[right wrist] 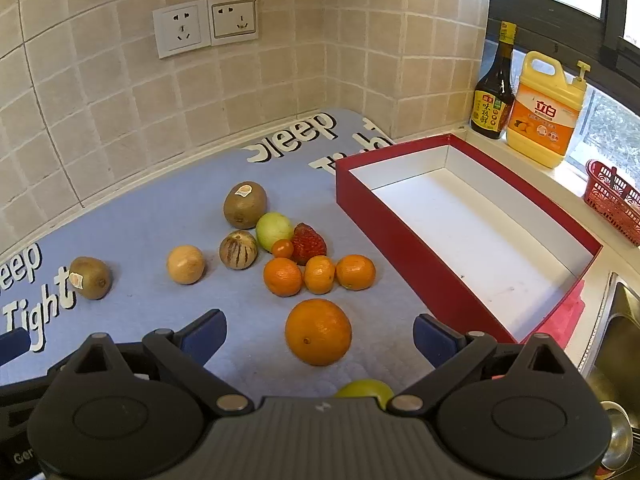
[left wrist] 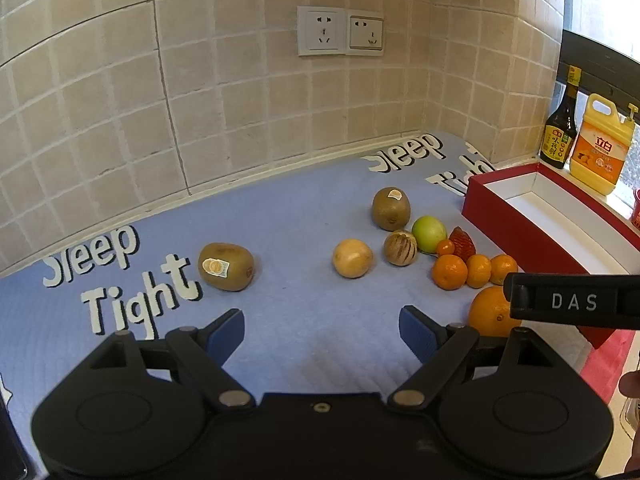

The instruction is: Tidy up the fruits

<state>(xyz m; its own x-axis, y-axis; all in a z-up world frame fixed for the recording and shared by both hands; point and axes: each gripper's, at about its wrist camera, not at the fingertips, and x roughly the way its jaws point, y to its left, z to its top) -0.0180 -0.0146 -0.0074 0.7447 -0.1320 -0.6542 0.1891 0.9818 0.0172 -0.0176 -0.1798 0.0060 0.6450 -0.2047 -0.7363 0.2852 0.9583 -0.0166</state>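
Observation:
Fruit lies on a blue "Sleep Tight" mat [left wrist: 304,216]: two kiwis [left wrist: 226,267] [left wrist: 391,208], a yellow fruit [left wrist: 352,258], a striped brown fruit [left wrist: 400,247], a green fruit [left wrist: 429,234], a strawberry [right wrist: 308,243], three mandarins [right wrist: 319,274] and a big orange [right wrist: 318,331]. An empty red box [right wrist: 404,236] with a white inside stands to the right. My left gripper [left wrist: 322,332] is open above bare mat. My right gripper [right wrist: 320,334] is open, its jaws on either side of the big orange. A green fruit [right wrist: 366,390] shows just under the right gripper.
A tiled wall with two sockets [left wrist: 340,32] closes the back. A dark sauce bottle [right wrist: 494,88] and a yellow detergent jug [right wrist: 546,112] stand on the sill behind the box. A red basket [right wrist: 616,200] and a metal sink [right wrist: 616,344] are at the right.

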